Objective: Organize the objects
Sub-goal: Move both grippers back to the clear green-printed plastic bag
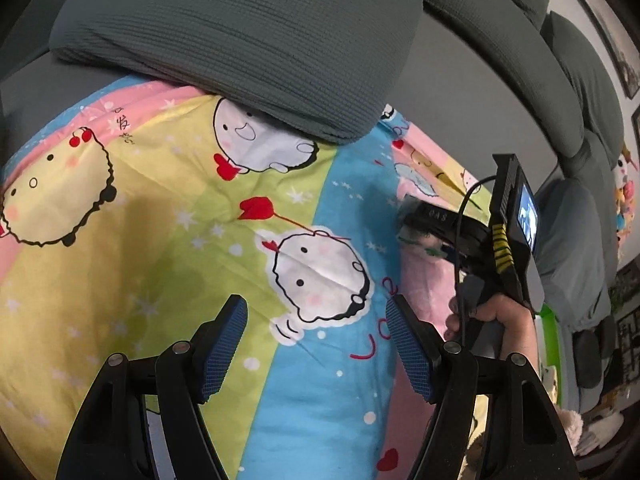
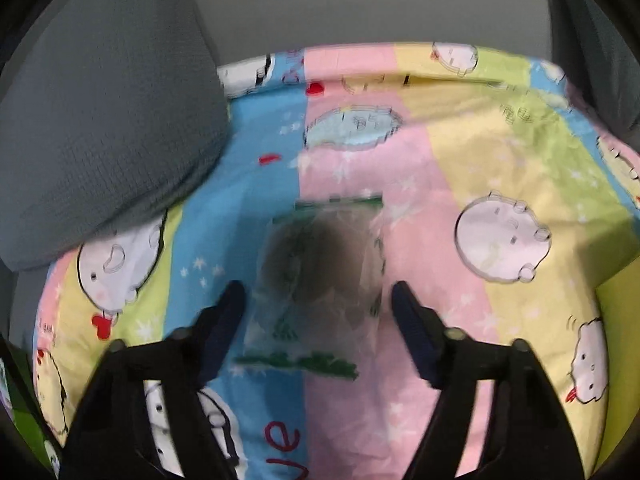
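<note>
The left gripper [image 1: 316,344] is hovering over a striped cartoon-print blanket [image 1: 168,240], its blue-padded fingers [image 1: 224,344] standing apart with only fabric showing between them; it is holding nothing and pressing on nothing. A grey cushion [image 1: 240,40] is lying on the blanket's far edge, overlapping the print.

In the right wrist view, the right gripper [image 2: 316,316] is pointing down at a clear plastic bag [image 2: 320,272] with green printing and something dark inside (the picture is blurred, so the contents cannot be made out). The bag is lying on the blanket, across the seam between the blue and pink stripes. The fingers [image 2: 228,320] are sitting on either side of the bag's near half, spread a little wider than it, with a strip of blanket showing between each pad and the plastic; they are not pinching it.

The left wrist view is also catching the right gripper from the side, over the bag at the blanket's right part, with a hand [image 1: 492,316] wrapped around its handle.
</note>
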Demonstrator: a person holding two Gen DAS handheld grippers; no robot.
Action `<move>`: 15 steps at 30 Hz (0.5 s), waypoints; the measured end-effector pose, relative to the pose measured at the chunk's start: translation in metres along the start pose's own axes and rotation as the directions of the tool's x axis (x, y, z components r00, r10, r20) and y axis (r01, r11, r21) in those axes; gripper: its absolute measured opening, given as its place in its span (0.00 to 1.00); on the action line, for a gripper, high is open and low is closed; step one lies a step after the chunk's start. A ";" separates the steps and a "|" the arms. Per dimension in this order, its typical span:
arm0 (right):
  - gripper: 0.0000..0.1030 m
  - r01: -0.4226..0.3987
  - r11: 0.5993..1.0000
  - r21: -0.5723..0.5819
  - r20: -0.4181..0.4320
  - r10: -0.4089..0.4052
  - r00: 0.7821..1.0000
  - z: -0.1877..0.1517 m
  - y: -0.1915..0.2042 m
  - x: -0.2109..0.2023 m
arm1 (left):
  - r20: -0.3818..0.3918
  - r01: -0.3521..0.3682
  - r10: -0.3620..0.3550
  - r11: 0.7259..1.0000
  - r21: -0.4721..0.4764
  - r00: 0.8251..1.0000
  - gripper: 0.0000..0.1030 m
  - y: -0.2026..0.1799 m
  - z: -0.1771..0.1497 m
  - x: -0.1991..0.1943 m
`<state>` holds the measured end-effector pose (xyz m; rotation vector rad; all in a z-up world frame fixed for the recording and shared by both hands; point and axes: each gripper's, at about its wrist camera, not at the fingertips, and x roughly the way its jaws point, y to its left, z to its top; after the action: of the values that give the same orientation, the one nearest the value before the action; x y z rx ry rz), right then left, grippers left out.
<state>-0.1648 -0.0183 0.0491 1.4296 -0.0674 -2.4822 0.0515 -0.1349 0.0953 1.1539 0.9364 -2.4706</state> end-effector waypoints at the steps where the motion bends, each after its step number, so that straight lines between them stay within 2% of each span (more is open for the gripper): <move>1: 0.53 -0.014 1.000 0.013 -0.015 0.015 1.000 -0.001 -0.003 0.001 | -0.001 0.002 -0.002 1.000 -0.001 1.000 0.70 0.000 0.000 0.000; 4: 0.47 -0.036 0.999 0.011 -0.005 0.036 0.999 -0.011 -0.009 -0.012 | -0.004 0.016 -0.016 1.000 -0.004 1.000 0.70 0.000 0.000 0.000; 8: 0.47 -0.042 0.999 -0.022 -0.041 0.041 0.998 -0.035 -0.015 -0.042 | -0.046 0.038 -0.037 0.999 0.013 0.998 0.70 -0.001 -0.001 0.007; 12: 0.47 -0.149 0.989 0.002 -0.110 0.148 0.983 -0.071 -0.034 -0.079 | -0.099 0.041 -0.040 0.999 0.006 0.994 0.70 -0.002 -0.004 0.019; 15: 0.50 -0.162 0.987 0.012 -0.107 0.162 0.981 -0.097 -0.044 -0.098 | -0.127 0.031 -0.025 0.999 0.044 0.992 0.70 -0.010 -0.010 0.026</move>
<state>-0.0447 0.0586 0.0742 1.4938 -0.1600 -2.2718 0.0362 -0.1197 0.0753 1.3351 0.9405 -2.4774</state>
